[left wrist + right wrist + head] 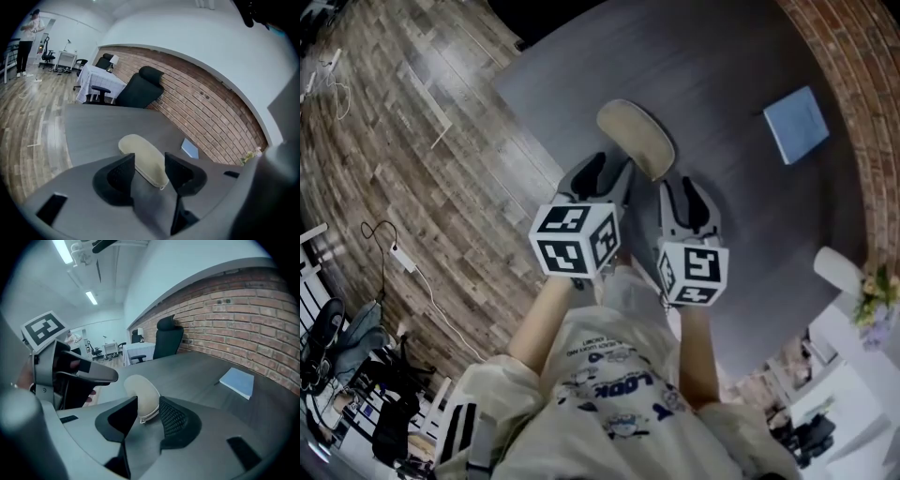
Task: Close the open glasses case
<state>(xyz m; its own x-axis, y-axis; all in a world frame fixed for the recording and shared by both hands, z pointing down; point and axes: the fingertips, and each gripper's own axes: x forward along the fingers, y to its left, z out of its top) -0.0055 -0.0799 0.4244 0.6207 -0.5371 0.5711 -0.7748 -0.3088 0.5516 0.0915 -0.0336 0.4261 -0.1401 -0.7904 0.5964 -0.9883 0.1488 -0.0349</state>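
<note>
Holding left gripper [150,165] jaws apart and empty, just short of glasses case [636,139] lying on the dark bench [722,56]; holding right gripper [148,411] jaws apart too, gripping nothing. Risking a skid across the smooth bench if pressing the domed top off-centre, or trapping the zip pull [161,187]. Noting beige oval shell, matte, rounded ends, seemingly almost shut.

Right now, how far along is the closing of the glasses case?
Done: the glasses case lies on the table with its lid down, looking shut; whether its seam is fastened I cannot tell. In hand: nothing; the left gripper and right gripper are open, neither gripping it. Left: at most fastening it.
</note>
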